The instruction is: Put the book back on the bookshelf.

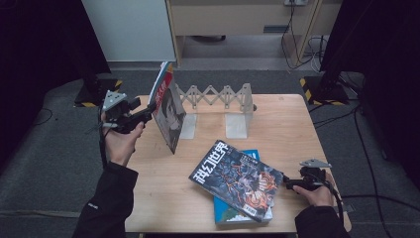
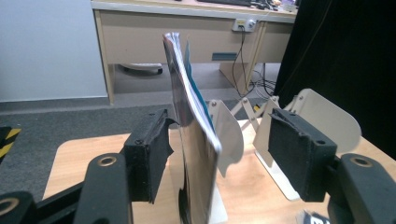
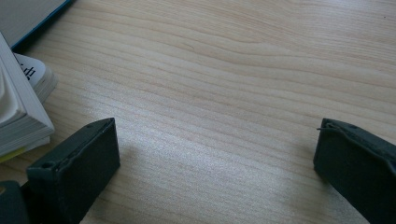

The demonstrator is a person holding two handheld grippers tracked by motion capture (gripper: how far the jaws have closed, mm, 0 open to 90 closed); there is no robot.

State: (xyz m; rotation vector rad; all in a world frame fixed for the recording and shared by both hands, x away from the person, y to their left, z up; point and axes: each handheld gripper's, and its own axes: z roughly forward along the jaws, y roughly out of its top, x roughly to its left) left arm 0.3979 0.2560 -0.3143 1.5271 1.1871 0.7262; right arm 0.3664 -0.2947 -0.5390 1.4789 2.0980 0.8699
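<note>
Black pads of the left gripper stand apart, unclamped. Between them the magazine stands upright, edge-on, leaning on the bookend.

Left gripper open around the standing magazine

The thin magazine stood upright between the spread black jaws, near the left pad, clear of the right one; the white folding rack sat behind on the wooden table.

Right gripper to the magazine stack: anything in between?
Nothing visible. The right gripper sits open just off the right edge of the top magazine, with bare table between its jaws. The stack lies at the left edge of the right gripper view.
</note>
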